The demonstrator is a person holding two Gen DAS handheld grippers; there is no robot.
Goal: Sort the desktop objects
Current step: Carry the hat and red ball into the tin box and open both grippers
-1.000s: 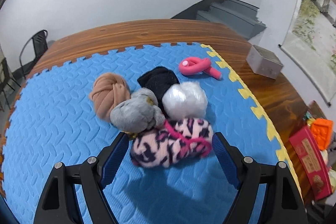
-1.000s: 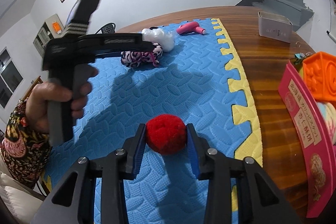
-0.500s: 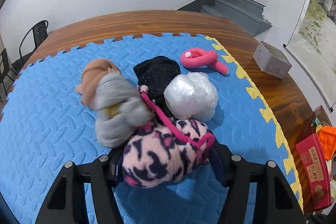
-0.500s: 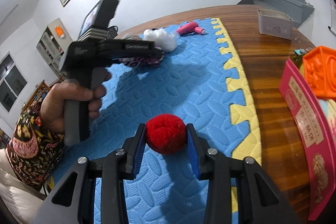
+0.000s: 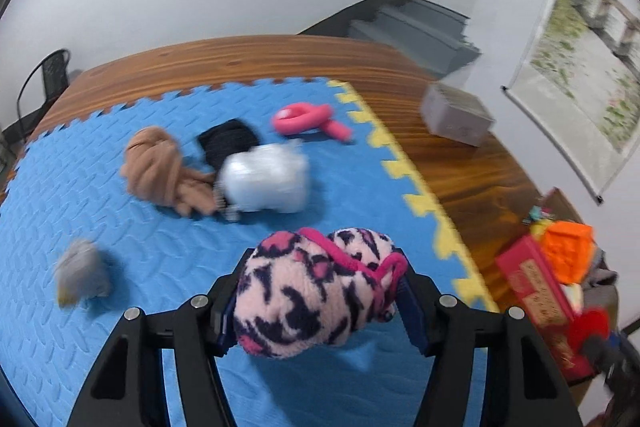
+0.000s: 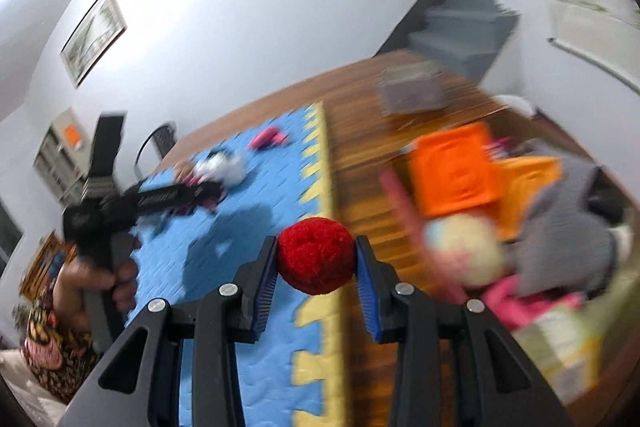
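My left gripper (image 5: 318, 297) is shut on a pink leopard-print sock bundle (image 5: 316, 287) and holds it above the blue foam mat (image 5: 120, 327). On the mat lie a tan bundle (image 5: 158, 165), a black bundle (image 5: 228, 143), a white bundle (image 5: 266, 179), a grey bundle (image 5: 80, 275) and a pink hair roller (image 5: 308, 119). My right gripper (image 6: 316, 259) is shut on a red pompom ball (image 6: 316, 255), lifted over the mat's yellow edge (image 6: 320, 311). The left gripper also shows in the right wrist view (image 6: 200, 193).
A grey box (image 5: 456, 115) stands on the wooden table (image 5: 472, 183) right of the mat. A bin area at the right holds an orange container (image 6: 454, 169), a grey cloth (image 6: 568, 239), a pale ball (image 6: 468, 251) and a red box (image 5: 536, 295).
My left gripper has lifted the leopard bundle off the pile and pulled back; the grey bundle rolled off to the left. My right gripper has lifted the red ball and swung right toward the bin.
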